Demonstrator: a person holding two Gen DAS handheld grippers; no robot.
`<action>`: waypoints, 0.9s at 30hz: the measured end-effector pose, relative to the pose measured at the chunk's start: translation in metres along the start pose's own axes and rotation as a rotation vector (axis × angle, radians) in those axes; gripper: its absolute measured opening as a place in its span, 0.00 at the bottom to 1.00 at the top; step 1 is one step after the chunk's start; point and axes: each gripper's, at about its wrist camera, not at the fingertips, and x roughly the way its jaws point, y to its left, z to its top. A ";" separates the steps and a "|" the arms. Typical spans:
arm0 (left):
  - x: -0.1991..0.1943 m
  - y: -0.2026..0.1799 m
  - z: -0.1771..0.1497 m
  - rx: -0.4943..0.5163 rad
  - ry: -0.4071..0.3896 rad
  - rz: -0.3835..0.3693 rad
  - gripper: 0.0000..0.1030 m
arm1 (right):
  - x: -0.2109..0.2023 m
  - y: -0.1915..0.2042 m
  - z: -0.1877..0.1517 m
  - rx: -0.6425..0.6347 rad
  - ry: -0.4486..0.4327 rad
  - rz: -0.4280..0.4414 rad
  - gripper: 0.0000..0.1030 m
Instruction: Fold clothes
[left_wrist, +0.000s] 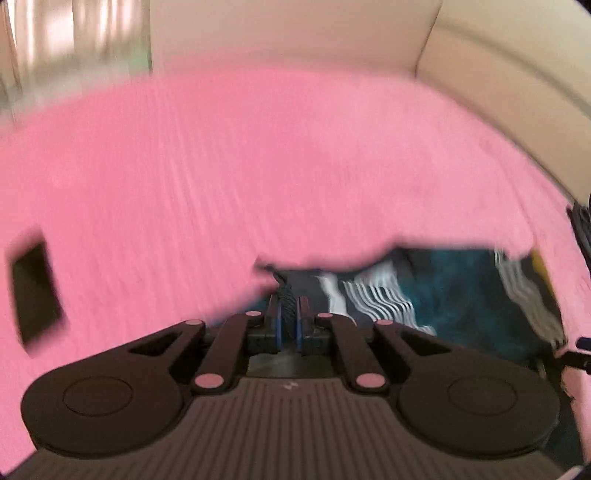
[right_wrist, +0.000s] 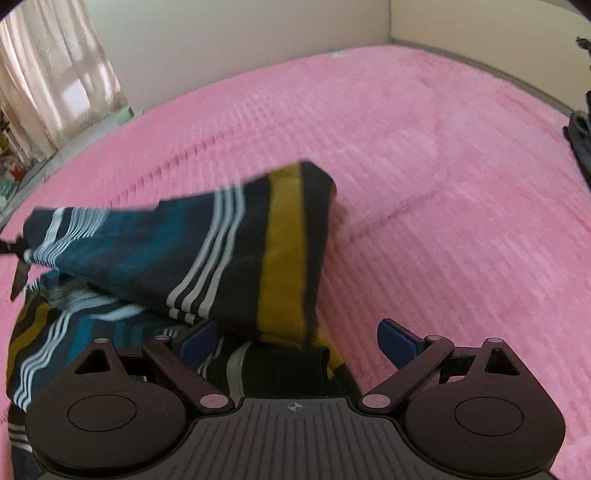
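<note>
A striped garment (right_wrist: 229, 254) in dark navy, teal, white and mustard lies on the pink bedspread (right_wrist: 443, 184), one part lifted and folded over the rest. It also shows blurred in the left wrist view (left_wrist: 443, 291). My left gripper (left_wrist: 289, 314) is shut on a dark edge of the garment. Its tip shows at the left edge of the right wrist view, at the lifted corner. My right gripper (right_wrist: 295, 339) is open, its blue pads (right_wrist: 397, 341) wide apart, with the garment lying between and under them.
A dark flat rectangular object (left_wrist: 35, 288) lies on the bedspread to the left. Dark clothing (right_wrist: 580, 140) sits at the bed's right edge. A cream wall (right_wrist: 258, 33) runs behind the bed, and curtains (right_wrist: 55, 74) hang at the far left.
</note>
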 end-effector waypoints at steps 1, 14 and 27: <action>-0.002 0.006 -0.001 0.000 -0.006 0.033 0.04 | 0.004 0.002 -0.001 -0.009 0.017 0.001 0.93; 0.036 0.037 -0.036 0.013 0.208 0.056 0.14 | 0.031 -0.008 0.000 -0.117 0.059 -0.036 0.93; -0.035 -0.018 -0.100 0.162 0.195 0.081 0.19 | -0.018 -0.028 -0.052 -0.020 0.152 -0.010 0.93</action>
